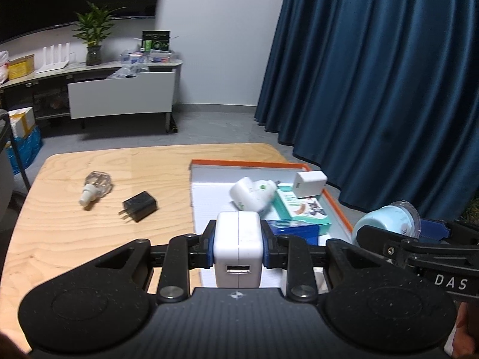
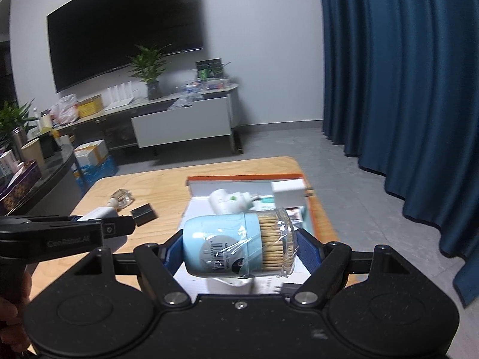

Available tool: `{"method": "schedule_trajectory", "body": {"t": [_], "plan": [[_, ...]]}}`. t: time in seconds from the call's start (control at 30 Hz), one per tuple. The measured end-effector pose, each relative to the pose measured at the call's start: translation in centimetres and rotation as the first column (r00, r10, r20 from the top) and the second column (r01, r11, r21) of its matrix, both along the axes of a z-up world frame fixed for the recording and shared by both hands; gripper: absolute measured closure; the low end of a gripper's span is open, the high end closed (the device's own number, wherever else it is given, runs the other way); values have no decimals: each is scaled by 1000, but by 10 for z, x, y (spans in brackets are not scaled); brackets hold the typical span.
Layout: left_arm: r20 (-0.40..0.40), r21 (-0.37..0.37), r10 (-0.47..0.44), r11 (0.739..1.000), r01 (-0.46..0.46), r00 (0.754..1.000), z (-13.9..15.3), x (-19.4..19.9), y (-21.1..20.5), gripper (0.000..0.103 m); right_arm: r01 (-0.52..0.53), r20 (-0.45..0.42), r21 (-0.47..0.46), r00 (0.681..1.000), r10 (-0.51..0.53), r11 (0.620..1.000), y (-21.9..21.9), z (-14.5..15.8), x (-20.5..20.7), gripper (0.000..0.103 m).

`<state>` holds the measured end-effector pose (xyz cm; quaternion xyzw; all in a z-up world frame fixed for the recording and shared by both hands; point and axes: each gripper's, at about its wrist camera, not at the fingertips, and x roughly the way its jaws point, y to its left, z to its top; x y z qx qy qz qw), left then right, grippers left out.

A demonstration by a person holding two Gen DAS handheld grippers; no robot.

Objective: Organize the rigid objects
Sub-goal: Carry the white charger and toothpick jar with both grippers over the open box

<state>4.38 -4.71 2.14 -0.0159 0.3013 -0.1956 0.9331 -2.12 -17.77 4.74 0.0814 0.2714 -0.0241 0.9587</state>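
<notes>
While blur smears tray contents, left tool half-hides charger

Table pale wood, matt; white charger smooth glossy plastic; toothpick jar plastic, film-wrapped.

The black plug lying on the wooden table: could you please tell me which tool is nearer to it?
Left. The left tool, holding a white charger, is just beside the black plug. The right tool, holding a toothpick jar, is farther off, over the tray.
</notes>
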Motion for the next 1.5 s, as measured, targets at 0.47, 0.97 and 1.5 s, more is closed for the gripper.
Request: {"method": "schedule_trajectory", "body": {"t": [0.47,0.97,1.5], "plan": [[15,10,-53,999,52,999,3,11,-26,74,54,18,13,998,-54,998,-22,2,4,12],[18,11,-63,998,63,998,5,29,-40,74,35,24,15,999,-35,999,-27,2,26,12],[-8,19,-70,997,70,997,1,58,-53,74,25,11,7,1000,-25,1000,-26,-3,63,12]]}}
